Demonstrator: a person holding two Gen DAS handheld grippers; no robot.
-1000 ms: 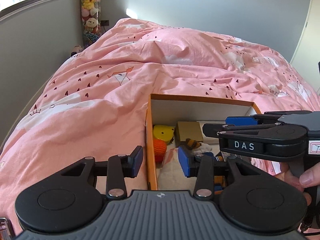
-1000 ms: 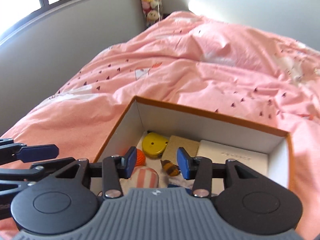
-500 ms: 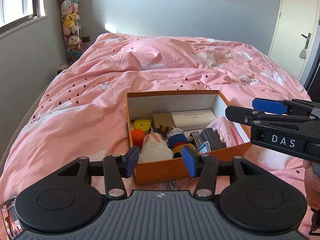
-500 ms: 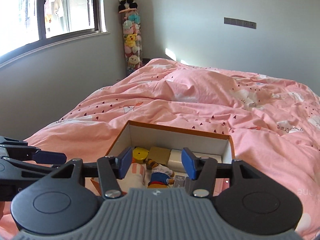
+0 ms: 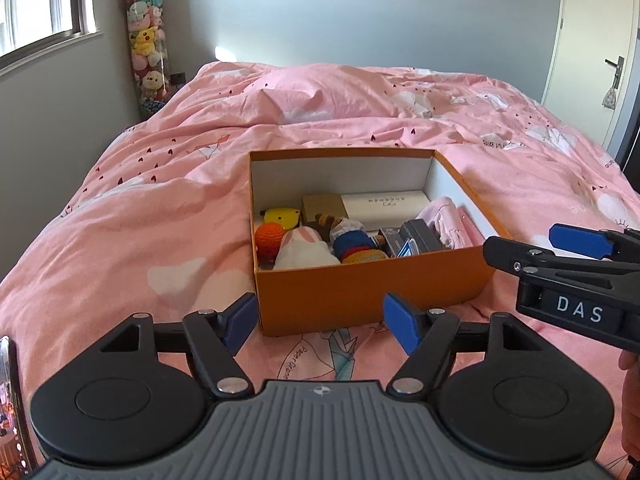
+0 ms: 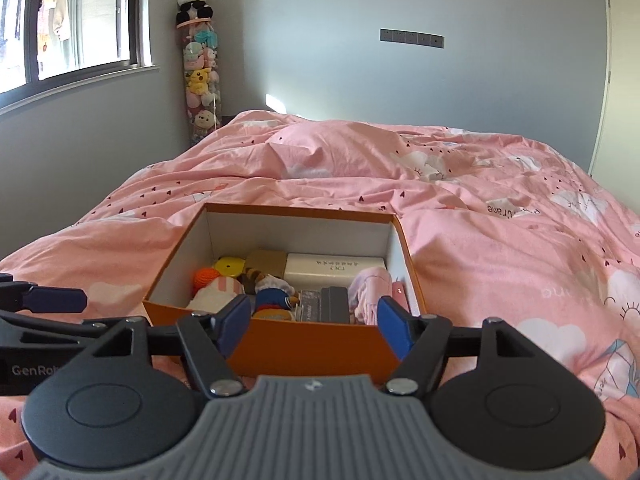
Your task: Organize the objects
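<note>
An open orange box [image 5: 372,286] [image 6: 312,346] rests on the pink bed. It holds several small things: an orange knitted ball [image 5: 270,239], a yellow toy [image 5: 282,216], a white plush [image 5: 304,250], a blue and orange doll [image 5: 354,242], a long white case [image 5: 382,204] [image 6: 334,268], dark cases [image 5: 416,238] and pink cloth [image 5: 444,220]. My left gripper [image 5: 322,326] hangs before the box's near wall, its jaws opening with nothing between them. My right gripper [image 6: 312,326] also hovers before that wall, jaws opening and empty; the left wrist view shows it at the right [image 5: 560,256].
The rumpled pink duvet [image 5: 160,220] spreads around the box on every side. A tall clear tube of plush toys [image 6: 200,80] stands in the far left corner by the window. A white door [image 5: 596,52] is at the far right.
Both grippers have drawn back from over the box to in front of it, so the whole box now shows. The jaws of both have spread wider.
</note>
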